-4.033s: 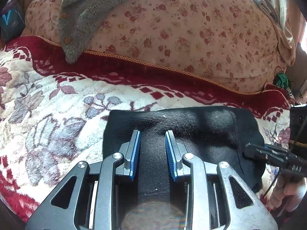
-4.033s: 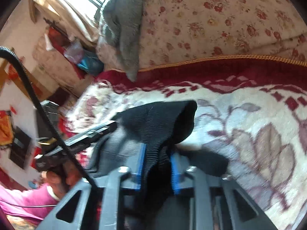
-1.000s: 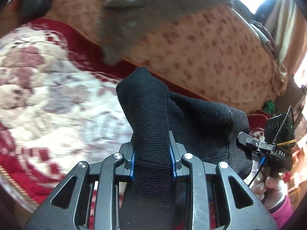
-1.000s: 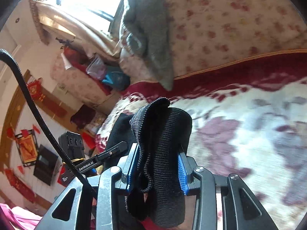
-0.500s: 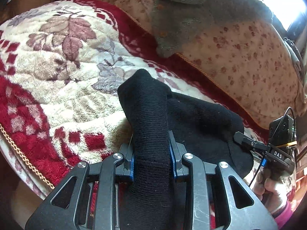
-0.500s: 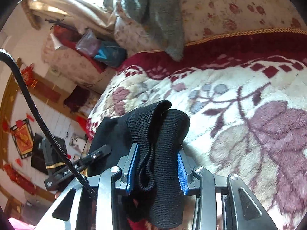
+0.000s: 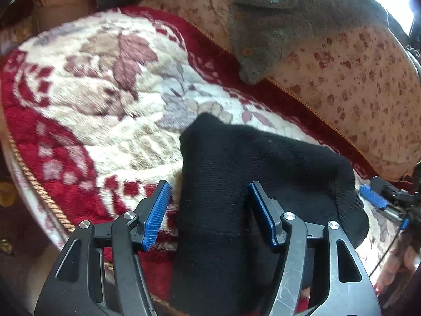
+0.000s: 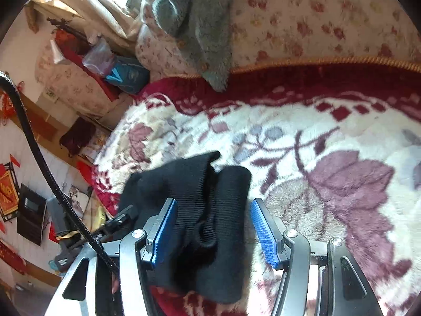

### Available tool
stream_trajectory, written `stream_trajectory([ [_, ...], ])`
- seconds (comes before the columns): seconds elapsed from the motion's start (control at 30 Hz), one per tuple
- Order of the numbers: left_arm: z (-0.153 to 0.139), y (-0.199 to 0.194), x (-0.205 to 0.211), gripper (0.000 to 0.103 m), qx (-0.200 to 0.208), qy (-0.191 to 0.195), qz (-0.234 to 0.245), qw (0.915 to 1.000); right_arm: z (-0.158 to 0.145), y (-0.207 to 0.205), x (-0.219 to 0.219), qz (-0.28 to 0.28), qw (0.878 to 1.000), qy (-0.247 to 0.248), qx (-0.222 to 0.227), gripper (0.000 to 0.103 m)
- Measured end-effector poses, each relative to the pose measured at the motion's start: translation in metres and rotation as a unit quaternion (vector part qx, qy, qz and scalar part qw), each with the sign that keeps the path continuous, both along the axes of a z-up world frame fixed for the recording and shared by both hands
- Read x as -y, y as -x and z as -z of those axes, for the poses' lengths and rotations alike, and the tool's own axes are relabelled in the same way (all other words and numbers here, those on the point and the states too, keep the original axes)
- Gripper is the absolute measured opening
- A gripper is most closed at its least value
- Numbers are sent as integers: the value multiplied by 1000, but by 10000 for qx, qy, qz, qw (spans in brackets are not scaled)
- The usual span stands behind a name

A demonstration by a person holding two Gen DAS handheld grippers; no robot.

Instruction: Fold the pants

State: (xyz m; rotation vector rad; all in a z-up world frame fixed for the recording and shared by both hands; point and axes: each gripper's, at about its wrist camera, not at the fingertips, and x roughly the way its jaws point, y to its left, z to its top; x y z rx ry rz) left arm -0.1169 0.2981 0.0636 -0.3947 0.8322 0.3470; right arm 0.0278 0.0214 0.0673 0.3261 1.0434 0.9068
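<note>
A: Start at the left gripper (image 7: 209, 212). What is it doing?

B: Its jaws are opening. A thick fold of the black pants (image 7: 252, 173) runs up between the blue pads (image 7: 156, 213), but there is a gap on the left side and the right pad at most brushes the cloth. I'd call that a release, not a grip.

A: And the right gripper (image 8: 213, 227)?

B: The same, with jaws parting. A bunched roll of the pants (image 8: 202, 200), the ribbed edge showing, sits between them. The left pad is against the cloth, the right pad stands clear of it, so nothing is pinched.

A: Why let go here?

B: The pants lie in a compact bundle on the blanket (image 7: 86, 94), near its front edge. Each gripper carries one end of a fold, which suggests the two ends were brought over together so the fold would land even. Opening both at once would let it settle flat without one side dragging.

A: Anything in the way?

B: No. The grey garment (image 7: 284, 23) hangs over the flowered cushion (image 7: 368, 84) behind, well apart from the pants. From the left wrist, the right gripper's tip (image 7: 373, 197) shows just beside the bundle's far end.

A: Is the fold done?

B: Probably close to it, though the cloth at both grippers is bulged and may need smoothing.
</note>
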Motion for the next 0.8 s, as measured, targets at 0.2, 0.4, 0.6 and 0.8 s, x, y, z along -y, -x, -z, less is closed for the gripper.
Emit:
stream_trajectory([
  [0.2,-28,14,25,62,256,-414,-55,9988,-30,25,0,-131,9986,87,499,57],
  [0.4,-41,24,56,62,402,-794,-131,9959,-38,48,-5,-105,9968,216,763,57],
  [0.6,-44,30,76,62,431,-996,-223,9938,-36,63,-6,-1,9952,390,900,61],
  [0.8,-44,36,87,62,392,-1052,-228,9934,-37,73,-5,-17,9940,429,1002,63],
])
